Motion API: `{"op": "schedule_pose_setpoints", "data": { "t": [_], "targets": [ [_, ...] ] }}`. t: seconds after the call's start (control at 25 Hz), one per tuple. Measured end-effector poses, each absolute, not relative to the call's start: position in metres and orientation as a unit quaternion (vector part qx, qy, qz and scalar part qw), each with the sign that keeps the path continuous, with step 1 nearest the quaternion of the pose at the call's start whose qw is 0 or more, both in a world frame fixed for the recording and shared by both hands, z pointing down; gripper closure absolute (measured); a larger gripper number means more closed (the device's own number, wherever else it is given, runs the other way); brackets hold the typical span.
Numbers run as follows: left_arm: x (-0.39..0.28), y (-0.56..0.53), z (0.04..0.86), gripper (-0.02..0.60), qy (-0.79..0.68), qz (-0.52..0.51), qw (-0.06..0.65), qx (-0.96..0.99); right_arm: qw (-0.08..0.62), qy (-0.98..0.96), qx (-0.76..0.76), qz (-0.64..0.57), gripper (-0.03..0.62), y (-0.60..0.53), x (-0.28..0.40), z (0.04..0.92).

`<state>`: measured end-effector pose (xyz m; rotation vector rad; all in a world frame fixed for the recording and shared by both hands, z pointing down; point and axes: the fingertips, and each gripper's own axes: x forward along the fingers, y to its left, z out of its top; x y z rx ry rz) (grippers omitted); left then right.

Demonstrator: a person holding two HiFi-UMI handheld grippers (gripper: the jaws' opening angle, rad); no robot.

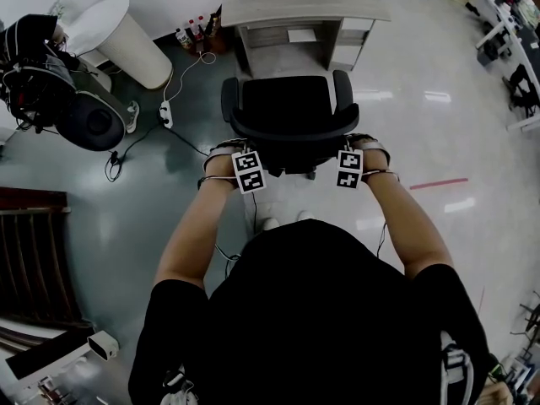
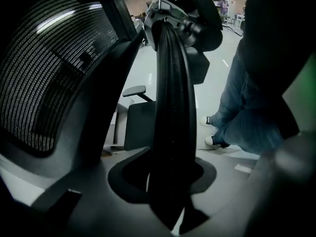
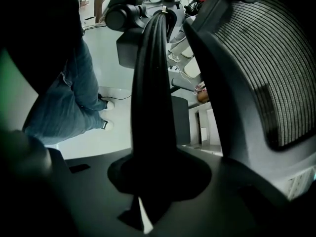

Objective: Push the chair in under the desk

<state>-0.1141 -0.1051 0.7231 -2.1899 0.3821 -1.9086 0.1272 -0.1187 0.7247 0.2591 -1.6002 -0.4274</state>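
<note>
A black office chair [image 1: 291, 112] stands facing the pale desk [image 1: 304, 7], its seat just short of the desk's opening. I stand behind it with both arms stretched out. My left gripper [image 1: 247, 169] sits at the left end of the backrest's top rim and my right gripper [image 1: 349, 165] at the right end. In the left gripper view the black rim [image 2: 170, 107] runs up between the jaws of the left gripper [image 2: 170, 201], mesh back [image 2: 54, 73] on the left. In the right gripper view the rim [image 3: 153, 98] fills the right gripper [image 3: 148, 196].
A white round bin [image 1: 126, 40] and a power strip with cables [image 1: 166, 112] lie left of the chair. Black gear [image 1: 59, 91] sits farther left, dark slatted furniture [image 1: 29, 251] at the near left. A red tape line [image 1: 437, 183] marks the glossy floor on the right.
</note>
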Motion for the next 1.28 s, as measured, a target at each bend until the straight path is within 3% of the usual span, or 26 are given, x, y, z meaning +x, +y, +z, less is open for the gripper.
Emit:
{"op": "schedule_pose_setpoints", "data": {
  "t": [1.28],
  "targets": [
    [-0.088, -0.285, 0.720, 0.454, 0.132, -0.644, 0.120, -0.744, 0.673, -0.703, 0.124, -0.193, 0.514, -0.295, 0.154, 0.719]
  ]
}}
